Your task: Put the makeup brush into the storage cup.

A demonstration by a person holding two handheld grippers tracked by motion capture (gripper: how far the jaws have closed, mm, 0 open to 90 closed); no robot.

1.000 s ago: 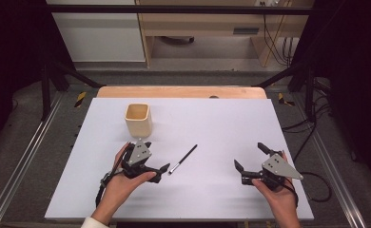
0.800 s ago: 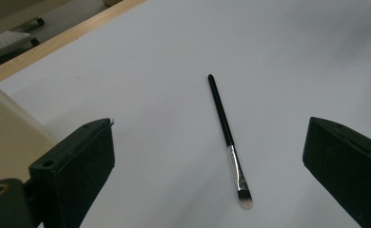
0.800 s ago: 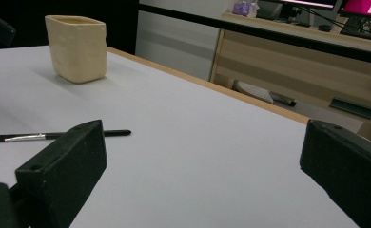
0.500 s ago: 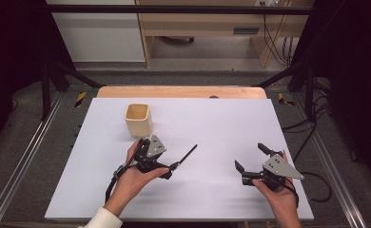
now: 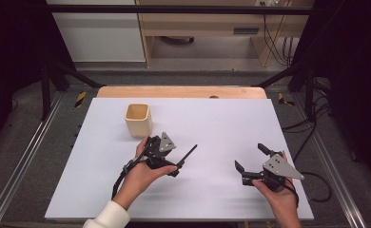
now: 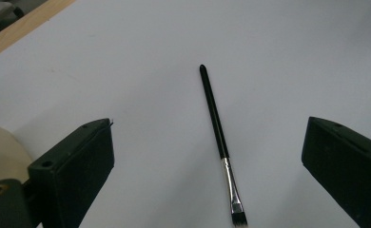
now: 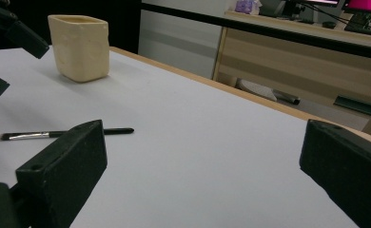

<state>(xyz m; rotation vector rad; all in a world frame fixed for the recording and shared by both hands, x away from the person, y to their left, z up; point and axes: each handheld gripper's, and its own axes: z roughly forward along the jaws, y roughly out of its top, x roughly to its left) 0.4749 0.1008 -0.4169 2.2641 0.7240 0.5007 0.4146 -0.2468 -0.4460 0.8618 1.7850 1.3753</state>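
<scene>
A thin black-handled paintbrush [image 5: 187, 154] lies flat on the white table, its bristles pointing at the person. My left gripper [image 5: 170, 165] hovers over the bristle end. In the left gripper view the paintbrush [image 6: 219, 137] lies between the two jaws, which stand wide apart and touch nothing; the left gripper [image 6: 209, 127] is open. A cream square cup [image 5: 138, 118] stands upright just beyond the left hand. My right gripper [image 5: 250, 157] rests at the front right, open and empty. In the right gripper view [image 7: 202, 137] the paintbrush [image 7: 64, 134] and the cup [image 7: 80, 47] sit off to its left.
The white table top [image 5: 231, 118] has a wooden strip [image 5: 183, 91] along its far edge. Metal rails [image 5: 26, 156] run along both sides. A wooden bench and cables [image 5: 269, 38] stand beyond the table.
My left gripper has moved right and forward from beside the cup to over the brush's bristle end. The right gripper and the brush have stayed put.
</scene>
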